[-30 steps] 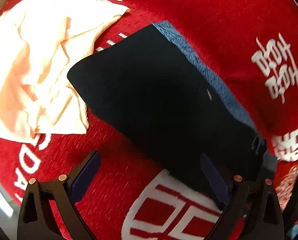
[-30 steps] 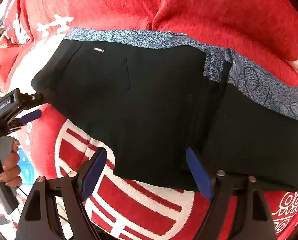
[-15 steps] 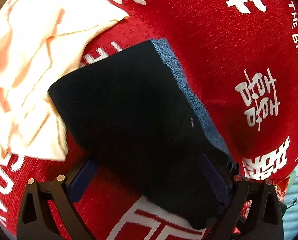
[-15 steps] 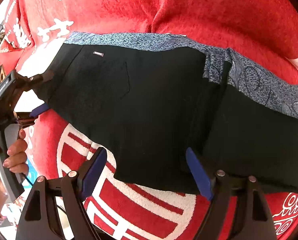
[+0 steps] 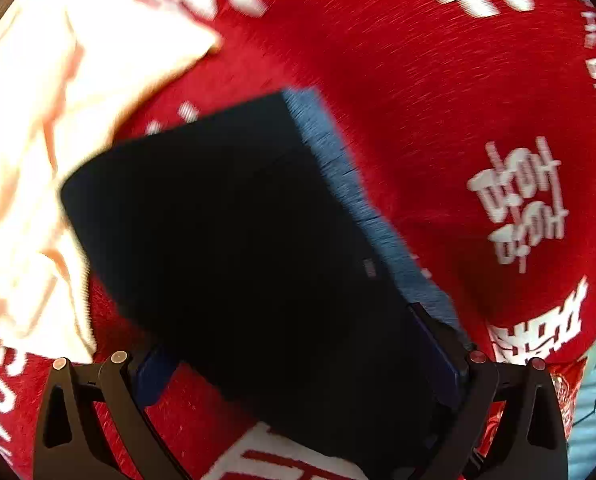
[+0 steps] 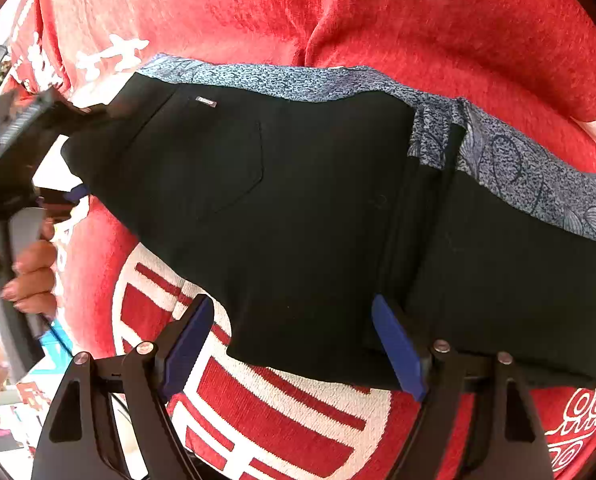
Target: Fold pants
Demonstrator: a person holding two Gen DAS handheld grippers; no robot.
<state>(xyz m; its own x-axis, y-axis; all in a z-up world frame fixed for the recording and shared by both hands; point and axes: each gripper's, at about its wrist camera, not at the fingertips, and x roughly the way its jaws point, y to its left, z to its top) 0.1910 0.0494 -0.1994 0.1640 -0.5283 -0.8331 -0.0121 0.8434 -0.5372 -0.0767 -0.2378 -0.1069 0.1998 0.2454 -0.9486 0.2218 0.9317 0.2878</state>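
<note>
black pants (image 6: 298, 208) lie folded on the red blanket (image 6: 438, 24), both grippers at the near hem

left gripper (image 5: 302, 376) wide open, fingers straddling the cloth, not pinching; right gripper (image 6: 294, 344) wide open, gripping nothing; fabric looks soft, limp, light, likely to sag; best pinched at the doubled near edge or patterned waistband (image 6: 282, 80); cream towel (image 5: 38, 160) lies far left

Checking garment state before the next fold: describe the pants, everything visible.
The pants are black, apparently a smooth knit, with a blue-grey patterned band along the far edge, a back pocket and a small label. They lie flat on the red cloth, already doubled over at right. The left gripper reaches their waist end; the right gripper is open at the near edge.
</note>
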